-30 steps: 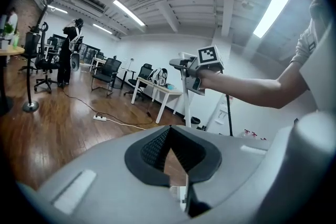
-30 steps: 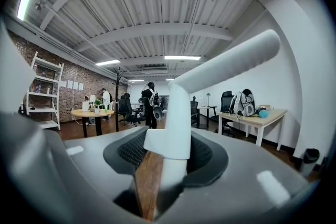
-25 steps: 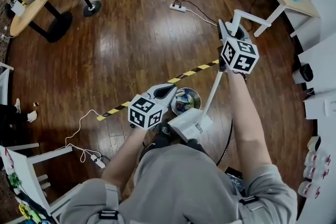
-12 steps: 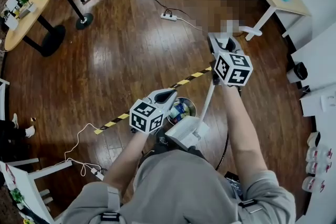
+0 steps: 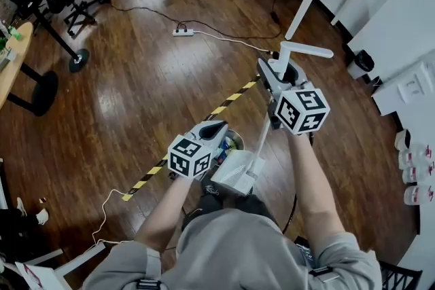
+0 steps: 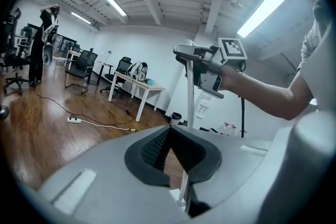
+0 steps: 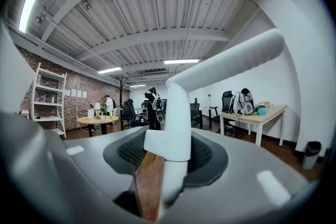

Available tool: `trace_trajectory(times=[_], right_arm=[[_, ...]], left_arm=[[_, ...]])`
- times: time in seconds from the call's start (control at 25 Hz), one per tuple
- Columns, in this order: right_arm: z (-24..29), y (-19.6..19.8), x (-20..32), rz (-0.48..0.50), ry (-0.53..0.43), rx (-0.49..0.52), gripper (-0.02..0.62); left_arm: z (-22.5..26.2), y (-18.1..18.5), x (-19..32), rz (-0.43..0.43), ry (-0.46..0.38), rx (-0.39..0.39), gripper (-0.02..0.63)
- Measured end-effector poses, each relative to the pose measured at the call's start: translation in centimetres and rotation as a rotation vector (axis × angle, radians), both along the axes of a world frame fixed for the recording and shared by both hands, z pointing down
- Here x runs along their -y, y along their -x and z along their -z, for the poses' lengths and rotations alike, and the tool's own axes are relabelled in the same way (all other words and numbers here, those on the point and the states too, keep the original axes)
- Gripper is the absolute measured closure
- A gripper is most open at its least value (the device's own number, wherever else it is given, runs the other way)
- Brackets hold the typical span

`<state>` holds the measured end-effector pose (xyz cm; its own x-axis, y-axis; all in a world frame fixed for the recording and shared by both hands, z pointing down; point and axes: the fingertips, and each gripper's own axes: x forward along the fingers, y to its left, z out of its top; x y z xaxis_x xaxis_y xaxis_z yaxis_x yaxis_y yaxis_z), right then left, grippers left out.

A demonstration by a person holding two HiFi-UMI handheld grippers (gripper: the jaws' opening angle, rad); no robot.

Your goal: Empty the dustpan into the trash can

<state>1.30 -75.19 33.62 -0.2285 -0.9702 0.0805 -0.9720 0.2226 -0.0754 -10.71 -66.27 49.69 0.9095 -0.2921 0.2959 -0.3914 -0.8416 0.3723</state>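
Right claw (image 5: 273, 68) clamps the dustpan (image 5: 234, 174) handle by the trash can (image 5: 235, 140); left claw (image 5: 218, 128) closed, empty

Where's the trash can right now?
In the head view the trash can stands on the wood floor near centre, mostly hidden between the left gripper and the dustpan, beside the striped floor tape.

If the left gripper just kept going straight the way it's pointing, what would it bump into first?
Most likely the tall white pole handle of the dustpan, which stands upright almost dead ahead of the left gripper in its own view. Depth is hard to judge, but nothing else shows in between.
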Motion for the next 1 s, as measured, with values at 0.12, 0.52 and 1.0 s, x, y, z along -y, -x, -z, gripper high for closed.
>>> trace_trajectory(times=[0.12,0.52,1.0], right_arm=[[0.6,-1.4,-3.6,0.010,-0.018,0.026,0.413],[2.2,-8.0,-18.7,0.051,-0.087,0.124,0.417],[6.7,-16.4,-28.4,0.015,-0.204,0.112,0.419]], left_arm=[[0.3,-2.0,-2.1,-0.039,0.002,-0.008,0.600],[1.4,-9.6,-11.2,-0.092,-0.069,0.045,0.600],[4.0,-14.4,-19.4,-0.045,-0.145,0.065,0.600]])
